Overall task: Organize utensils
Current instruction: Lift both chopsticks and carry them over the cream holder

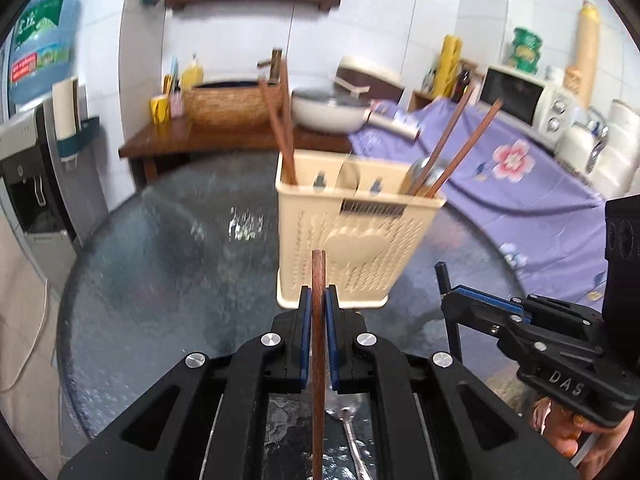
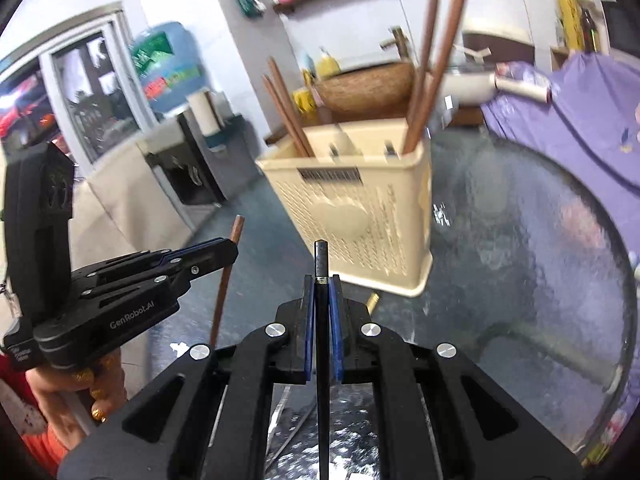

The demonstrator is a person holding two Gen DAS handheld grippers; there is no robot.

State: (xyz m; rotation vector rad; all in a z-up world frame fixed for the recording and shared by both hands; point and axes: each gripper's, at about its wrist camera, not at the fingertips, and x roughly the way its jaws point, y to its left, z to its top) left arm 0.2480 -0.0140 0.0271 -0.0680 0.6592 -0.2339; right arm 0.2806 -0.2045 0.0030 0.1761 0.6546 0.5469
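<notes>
We've got a cream utensil caddy (image 1: 352, 236) standing on the glass table (image 1: 160, 280) just beyond both grippers, w/ brown chopsticks (image 1: 460, 148) and spoons (image 1: 424, 178) already inside. Left gripper (image 1: 319, 300) pinches a brown chopstick (image 1: 319, 320), long axis running near-to-far, tip toward the caddy. Right gripper (image 2: 321, 284) pinches a black chopstick (image 2: 321, 340), pointing likewise.

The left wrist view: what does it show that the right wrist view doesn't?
Only the left wrist view shows the white microwave and spoon bowls in the holder. Only the right wrist view shows the window. Both show the cream utensil holder, the left tool clamped on a brown chopstick, and the right tool clamped on a black chopstick.
</notes>
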